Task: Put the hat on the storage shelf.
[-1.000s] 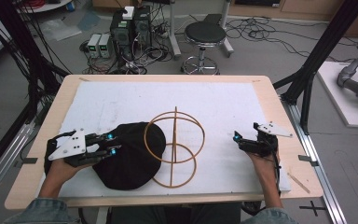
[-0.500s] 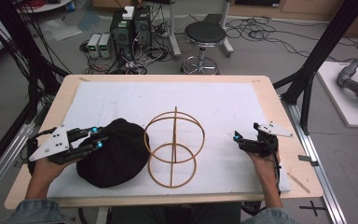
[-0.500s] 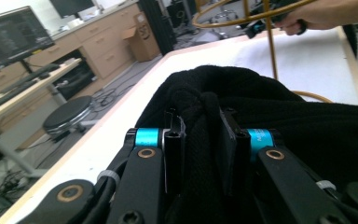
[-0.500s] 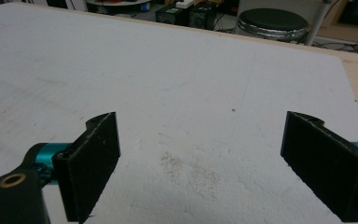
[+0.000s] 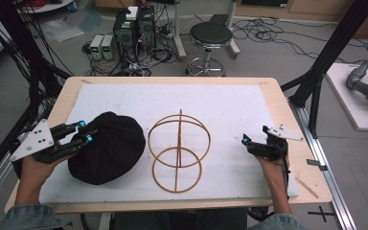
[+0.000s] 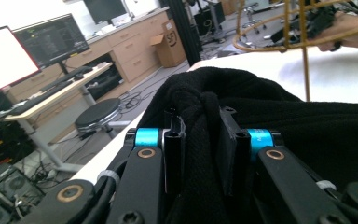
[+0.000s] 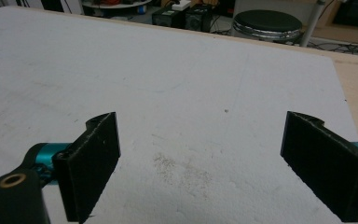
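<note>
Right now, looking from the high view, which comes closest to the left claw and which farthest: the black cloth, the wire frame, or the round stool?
1. Black cloth, pinched in the left claw.
2. Wire frame, mid-table, to its right.
3. Round stool, on the floor beyond the table.

blk cloth | tan wire frame | white mat | blk jaws, blue tips

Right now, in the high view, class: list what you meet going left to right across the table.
left gripper → black cloth → wooden ring frame → right gripper
</note>
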The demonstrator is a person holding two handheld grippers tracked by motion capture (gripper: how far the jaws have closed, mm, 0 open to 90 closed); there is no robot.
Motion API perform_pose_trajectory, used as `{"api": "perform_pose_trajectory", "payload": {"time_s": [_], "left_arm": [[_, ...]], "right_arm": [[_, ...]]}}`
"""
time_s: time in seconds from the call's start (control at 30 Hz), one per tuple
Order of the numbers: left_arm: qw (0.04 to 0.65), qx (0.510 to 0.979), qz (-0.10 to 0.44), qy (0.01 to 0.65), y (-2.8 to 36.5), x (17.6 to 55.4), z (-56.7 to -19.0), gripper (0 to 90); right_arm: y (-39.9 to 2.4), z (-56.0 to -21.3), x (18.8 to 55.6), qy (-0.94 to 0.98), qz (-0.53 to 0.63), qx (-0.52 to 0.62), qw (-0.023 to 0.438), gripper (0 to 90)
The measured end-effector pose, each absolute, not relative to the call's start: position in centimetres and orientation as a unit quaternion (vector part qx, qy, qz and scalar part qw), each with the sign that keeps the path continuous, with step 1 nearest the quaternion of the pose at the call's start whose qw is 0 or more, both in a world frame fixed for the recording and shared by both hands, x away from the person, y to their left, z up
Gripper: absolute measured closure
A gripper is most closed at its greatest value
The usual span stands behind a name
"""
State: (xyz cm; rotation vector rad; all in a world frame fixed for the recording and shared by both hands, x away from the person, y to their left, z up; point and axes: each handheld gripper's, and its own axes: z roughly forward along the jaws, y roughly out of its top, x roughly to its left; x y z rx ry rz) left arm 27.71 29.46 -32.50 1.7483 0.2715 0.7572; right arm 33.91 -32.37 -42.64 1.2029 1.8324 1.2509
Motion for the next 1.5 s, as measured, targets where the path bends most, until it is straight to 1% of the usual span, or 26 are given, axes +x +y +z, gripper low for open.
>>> {"api": "perform_pose_trajectory", "payload": {"time_s": [0.13, 0.4, 0.77, 0.97, 1.3, 1.5], "left_arm": [[0.567, 0.742, 0.338, 0.117, 29.7, 27.8, -30.6, 74.5], [0.590, 0.714, 0.351, 0.137, 29.8, 28.3, -27.6, 74.5], [0.606, 0.700, 0.354, 0.134, 28.1, 29.3, -24.6, 74.4], [0.625, 0.685, 0.352, 0.129, 26.9, 29.5, -23.1, 74.4], [0.669, 0.661, 0.321, 0.111, 24.8, 29.9, -21.5, 74.4], [0.687, 0.654, 0.301, 0.096, 23.3, 30.3, -20.8, 74.4]], "right_arm": [[-32.4, -42.7, 34.0, 0.693, 0.470, 0.453, 0.305, 11.6], [-32.4, -42.7, 34.1, 0.695, 0.470, 0.450, 0.306, 11.5], [-32.4, -42.7, 34.1, 0.695, 0.471, 0.450, 0.305, 11.6], [-32.4, -42.7, 34.1, 0.695, 0.470, 0.453, 0.301, 11.5], [-32.4, -42.8, 34.1, 0.696, 0.470, 0.452, 0.302, 11.6], [-32.4, -42.8, 34.2, 0.697, 0.469, 0.450, 0.303, 11.5]]}}
